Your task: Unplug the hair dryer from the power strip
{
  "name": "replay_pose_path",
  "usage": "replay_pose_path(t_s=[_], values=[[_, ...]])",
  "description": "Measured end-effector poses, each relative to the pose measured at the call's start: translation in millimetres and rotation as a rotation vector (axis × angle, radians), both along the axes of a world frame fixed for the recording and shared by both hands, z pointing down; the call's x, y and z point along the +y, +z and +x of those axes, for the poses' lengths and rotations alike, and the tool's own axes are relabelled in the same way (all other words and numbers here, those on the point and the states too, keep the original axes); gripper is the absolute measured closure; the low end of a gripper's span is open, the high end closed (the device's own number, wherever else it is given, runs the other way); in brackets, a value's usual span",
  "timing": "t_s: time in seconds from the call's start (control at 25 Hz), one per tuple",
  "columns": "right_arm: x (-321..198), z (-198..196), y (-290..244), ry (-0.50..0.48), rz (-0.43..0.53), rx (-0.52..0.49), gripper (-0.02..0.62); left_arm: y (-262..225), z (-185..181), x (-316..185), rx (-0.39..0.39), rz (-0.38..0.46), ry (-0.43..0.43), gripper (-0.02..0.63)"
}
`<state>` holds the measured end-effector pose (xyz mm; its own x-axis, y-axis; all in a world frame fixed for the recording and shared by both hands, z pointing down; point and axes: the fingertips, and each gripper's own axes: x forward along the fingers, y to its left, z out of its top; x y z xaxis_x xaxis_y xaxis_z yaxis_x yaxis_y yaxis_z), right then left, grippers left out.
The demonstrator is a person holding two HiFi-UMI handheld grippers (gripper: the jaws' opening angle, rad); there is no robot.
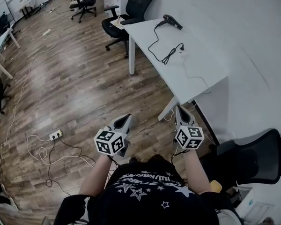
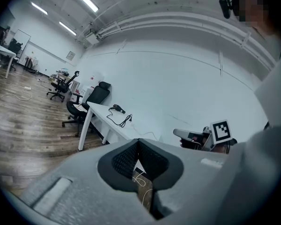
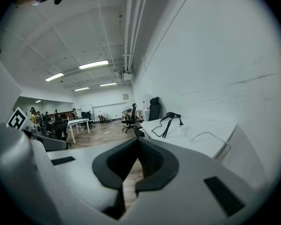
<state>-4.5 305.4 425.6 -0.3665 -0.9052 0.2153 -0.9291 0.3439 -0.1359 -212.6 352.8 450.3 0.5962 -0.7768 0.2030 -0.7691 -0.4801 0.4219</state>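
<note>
Both pressed together on nothing, left gripper (image 1: 126, 120) and right gripper (image 1: 180, 110) near the white table (image 1: 203, 62); hair dryer (image 1: 172, 21) at the table's far end, plug (image 1: 181, 46) loose beside it.

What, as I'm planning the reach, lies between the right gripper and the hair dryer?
Head view: the white table's near half, bearing the hair dryer's coiled black cord.

Black hair dryer (image 1: 172, 21) on white rectangular desk (image 1: 201, 67), far end; its black cord (image 1: 160, 48) nearer. Black office chair (image 1: 133, 8) beyond desk. White power strip (image 1: 55, 135) on wooden plank floor (image 1: 84, 78), left.
</note>
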Motion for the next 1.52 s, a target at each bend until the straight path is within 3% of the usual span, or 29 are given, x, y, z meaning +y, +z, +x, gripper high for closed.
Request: replay_pose_path(t_s=[0.36,0.68,1.12,1.52], values=[[-28,-13,13,0.001,-0.036,0.016,0.586,15,-30,-26,0.028,-0.036,-0.05,0.598],[-107,-17,26,-0.007,-0.049,-0.002,0.586,30,-38,-85,0.017,-0.068,-0.082,0.598],[-242,20,35,0.043,-0.076,-0.022,0.586,23,-21,-224,-0.012,-0.077,-0.066,0.598],[-322,52,38,0.083,-0.1,-0.037,0.586,22,6,-303,-0.03,-0.1,-0.037,0.598]])
